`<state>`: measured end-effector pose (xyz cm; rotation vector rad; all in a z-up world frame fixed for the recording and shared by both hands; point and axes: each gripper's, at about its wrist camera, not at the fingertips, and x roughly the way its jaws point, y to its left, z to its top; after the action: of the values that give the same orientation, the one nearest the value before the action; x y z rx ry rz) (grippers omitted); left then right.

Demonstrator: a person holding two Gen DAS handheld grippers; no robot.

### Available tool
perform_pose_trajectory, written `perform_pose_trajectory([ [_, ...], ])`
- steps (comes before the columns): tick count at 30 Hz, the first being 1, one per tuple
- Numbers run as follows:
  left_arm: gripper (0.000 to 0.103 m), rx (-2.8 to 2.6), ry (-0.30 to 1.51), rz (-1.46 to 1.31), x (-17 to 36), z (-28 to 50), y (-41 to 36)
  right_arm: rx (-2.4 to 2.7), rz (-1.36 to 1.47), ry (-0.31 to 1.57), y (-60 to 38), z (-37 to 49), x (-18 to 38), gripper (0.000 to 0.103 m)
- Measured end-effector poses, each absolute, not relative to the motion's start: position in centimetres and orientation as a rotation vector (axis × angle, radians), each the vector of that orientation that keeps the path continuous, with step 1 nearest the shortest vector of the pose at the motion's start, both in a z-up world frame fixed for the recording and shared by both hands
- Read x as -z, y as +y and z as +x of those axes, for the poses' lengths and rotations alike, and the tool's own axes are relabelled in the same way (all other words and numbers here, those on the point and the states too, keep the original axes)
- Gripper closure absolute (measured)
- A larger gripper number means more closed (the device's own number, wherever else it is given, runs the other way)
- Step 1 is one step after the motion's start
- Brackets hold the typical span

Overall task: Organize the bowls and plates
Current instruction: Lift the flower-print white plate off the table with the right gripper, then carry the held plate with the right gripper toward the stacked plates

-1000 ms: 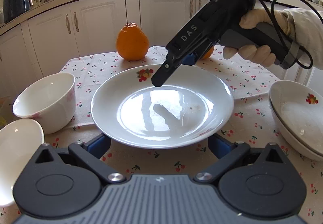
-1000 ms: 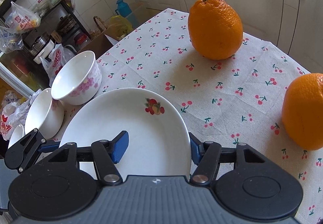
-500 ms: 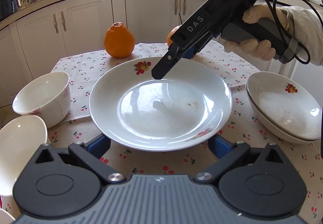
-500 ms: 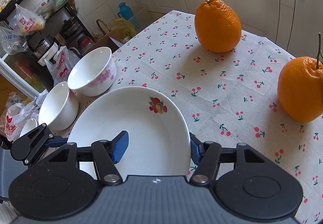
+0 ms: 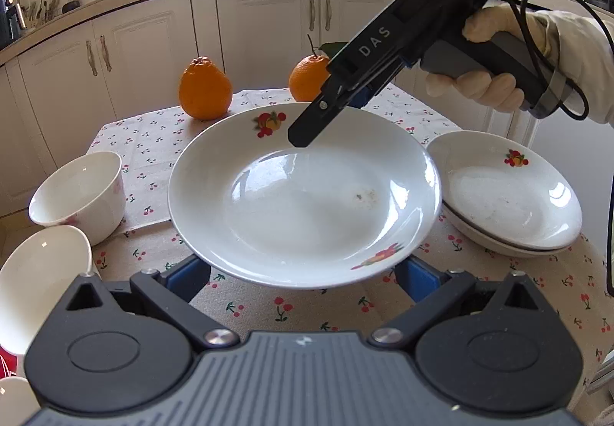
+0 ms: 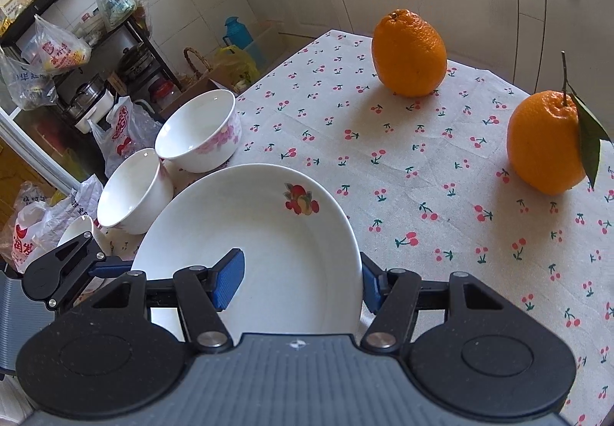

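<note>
plate: the white glazed ceramic plate with a fruit print on its rim point(image 5: 303, 195) is carried clear of the cloth, tilted, its shadow on the fabric below; judged mid-transfer.

grip, right: the right gripper point(image 6: 303, 280) is clenched across the plate's rim, one blue pad over the inner face, the other behind the outer edge; in the left wrist view this tool point(image 5: 326, 111) is seen biting the far rim at about 12 o'clock.

grip, left: the left gripper point(image 5: 303, 280) lies beneath the plate's near rim at 6 o'clock; its blue pads are mostly hidden by the plate. Whether it supports, clamps or merely waits cannot be told.

reason for hold: a rim pinch is judged necessary because the plate is too wide to be spanned; the low left tool is judged a guard against tipping.

likely target: the stack of two white fruit-print plates point(image 5: 510, 195) stands at 3 o'clock of the held plate, just beside it; stacking there is judged the aim.

bowls: a deep white porcelain bowl with pink flowers point(image 6: 199, 134) and a plain white bowl point(image 6: 132, 192) stand at 9 to 10 o'clock, touching one another, not nested.

table: the beige cherry-print tablecloth point(image 6: 441, 195) is kept bare in the middle.

bystanders: two oranges point(image 6: 410, 53) are set at 12 to 1 o'clock, well apart from the plate.
</note>
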<state>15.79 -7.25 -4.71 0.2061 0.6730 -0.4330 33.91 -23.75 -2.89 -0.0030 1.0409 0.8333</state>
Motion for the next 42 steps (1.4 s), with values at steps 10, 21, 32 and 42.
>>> perform_pose_trajectory([
  [10, 0.002, 0.491, 0.664, 0.240, 3.8, 14.2, -8.6, -0.782, 0.034, 1.014, -26.4, 30.7, 1.9, 0.036],
  [21, 0.002, 0.575, 0.644, 0.283, 3.0, 12.5, -11.0, -0.704, 0.076, 0.980, -30.1, 27.1, 1.0, 0.036],
  [32, 0.002, 0.674, 0.640, 0.327, 3.1, 11.7, -14.0, -0.605, 0.131, 0.959, -34.3, 23.8, 1.1, 0.035],
  [42, 0.002, 0.751, 0.647, 0.351, 3.7, 11.9, -16.3, -0.531, 0.184, 0.955, -37.8, 21.9, 2.0, 0.035],
])
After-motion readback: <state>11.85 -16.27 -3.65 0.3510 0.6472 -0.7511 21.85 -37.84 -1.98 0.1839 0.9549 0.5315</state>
